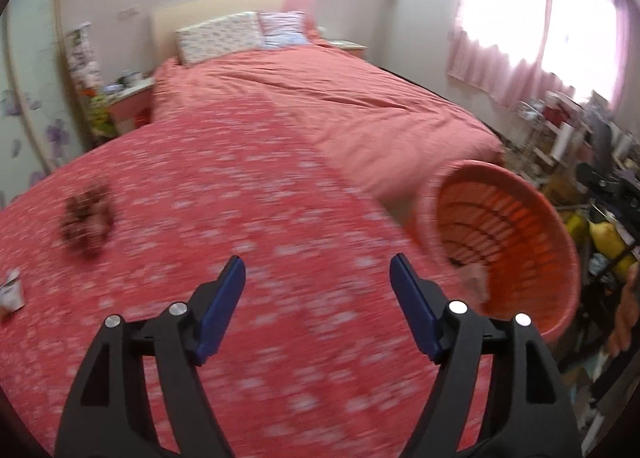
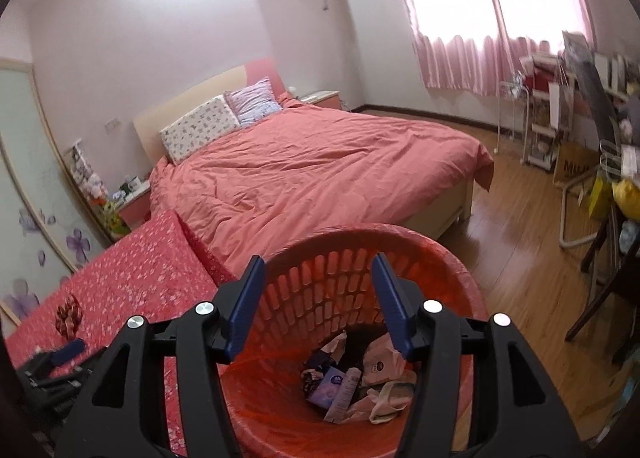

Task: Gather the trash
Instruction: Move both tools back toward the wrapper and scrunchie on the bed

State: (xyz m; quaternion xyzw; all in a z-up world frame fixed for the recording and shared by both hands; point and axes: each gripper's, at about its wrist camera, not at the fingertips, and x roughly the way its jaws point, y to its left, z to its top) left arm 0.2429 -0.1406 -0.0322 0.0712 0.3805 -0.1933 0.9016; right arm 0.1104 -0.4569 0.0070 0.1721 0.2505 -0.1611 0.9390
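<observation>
The left tongs (image 1: 318,278) are spread wide over the red patterned bed (image 1: 248,193), nothing between them. The right tongs (image 2: 318,290) are held half open, empty, above the orange basket (image 2: 460,270), where wrappers (image 2: 376,366) lie. A dark, blurred scrap (image 1: 86,219), possibly a wrapper, lies near the bed's left edge.

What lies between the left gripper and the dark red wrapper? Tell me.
Only bare floral bedspread, in the left wrist view. The left gripper is open and empty; the wrapper lies up-left of it.
</observation>
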